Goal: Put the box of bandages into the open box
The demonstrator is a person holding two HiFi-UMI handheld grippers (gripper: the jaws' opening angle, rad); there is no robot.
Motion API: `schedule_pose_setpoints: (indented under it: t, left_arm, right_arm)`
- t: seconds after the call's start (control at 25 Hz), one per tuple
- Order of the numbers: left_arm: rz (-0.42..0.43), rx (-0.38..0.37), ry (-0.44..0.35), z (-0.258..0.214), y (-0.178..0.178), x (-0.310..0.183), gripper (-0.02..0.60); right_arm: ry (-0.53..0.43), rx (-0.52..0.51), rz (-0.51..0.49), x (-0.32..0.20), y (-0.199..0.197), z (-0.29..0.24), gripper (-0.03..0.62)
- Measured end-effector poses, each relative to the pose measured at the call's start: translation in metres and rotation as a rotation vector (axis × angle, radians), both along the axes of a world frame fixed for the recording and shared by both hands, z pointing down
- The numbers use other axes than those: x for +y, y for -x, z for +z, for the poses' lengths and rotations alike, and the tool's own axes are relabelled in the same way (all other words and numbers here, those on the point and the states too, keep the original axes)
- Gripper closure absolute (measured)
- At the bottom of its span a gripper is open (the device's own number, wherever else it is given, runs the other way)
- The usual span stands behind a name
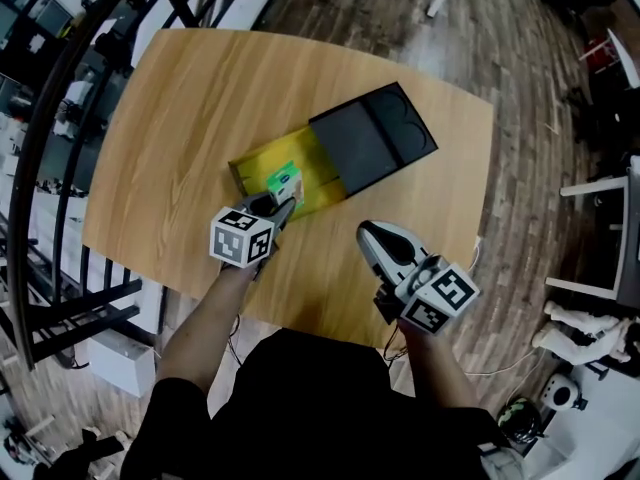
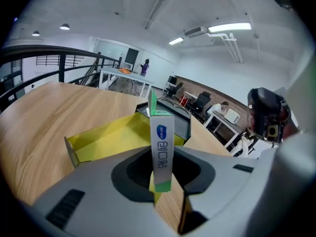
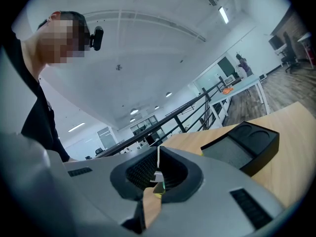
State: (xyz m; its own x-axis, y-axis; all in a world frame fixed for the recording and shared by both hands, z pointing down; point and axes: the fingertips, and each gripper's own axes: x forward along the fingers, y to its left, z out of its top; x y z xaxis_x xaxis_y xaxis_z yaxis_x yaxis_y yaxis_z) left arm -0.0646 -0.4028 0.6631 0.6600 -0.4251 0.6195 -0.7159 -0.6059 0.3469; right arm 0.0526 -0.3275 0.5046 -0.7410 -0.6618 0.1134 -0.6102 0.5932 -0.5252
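Open box (image 1: 252, 164): yellow tray on the wooden table (image 1: 190, 88); black sleeve (image 1: 372, 138) covers its far-right end, near-left end lies open.

Left gripper (image 1: 281, 206) sits at the tray's near edge, jaws aimed up and away from the person toward the tray; marker cube (image 1: 241, 236) at its rear, nearer the person. Bare left forearm (image 1: 205, 318) runs from the torso up to it, extended, nearly straight.

Claw pinching the bandage box (image 1: 284, 180); in the left gripper view the bandage box (image 2: 162, 149) stands upright between the two pads, narrow printed face to the camera, green flap at its top; yellow tray (image 2: 103, 139) just behind and left of it. From the head view it is over the tray's open near end, close to the near wall; whether its base touches the tray floor I cannot tell.

Right gripper (image 1: 370, 234) is off the tray, near-right of it, by the table's near edge, tips pointing up-left toward the tray; its cube (image 1: 440, 298) and the hand below are drawn close to the body. In the right gripper view the jaws are pressed together, nothing held; the sleeve (image 3: 244, 144) lies ahead to the right.
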Motion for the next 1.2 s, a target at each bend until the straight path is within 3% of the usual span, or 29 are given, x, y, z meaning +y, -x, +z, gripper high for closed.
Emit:
schedule_pose_setpoints:
  t: [0.28, 0.52, 0.68, 0.96, 1.2]
  left_arm:
    - [0.096, -0.121, 0.096, 0.031, -0.009, -0.003, 0.483]
    - [0.112, -0.234, 0.056, 0.039, 0.002, -0.013, 0.465]
    - [0.079, -0.291, 0.001, 0.035, 0.017, -0.027, 0.361]
    - [0.037, -0.301, -0.037, 0.026, 0.039, -0.032, 0.348]
    - [0.01, -0.255, -0.092, 0.001, 0.054, -0.023, 0.35]
  right_arm:
    - [0.01, 0.002, 0.021, 0.001, -0.01, -0.002, 0.555]
    - [0.018, 0.002, 0.029, 0.001, -0.016, 0.0, 0.556]
    - [0.018, 0.005, 0.026, 0.002, -0.014, -0.001, 0.555]
    - [0.017, 0.011, 0.006, 0.002, -0.001, -0.002, 0.556]
    - [-0.015, 0.021, -0.006, 0.006, 0.017, -0.016, 0.556]
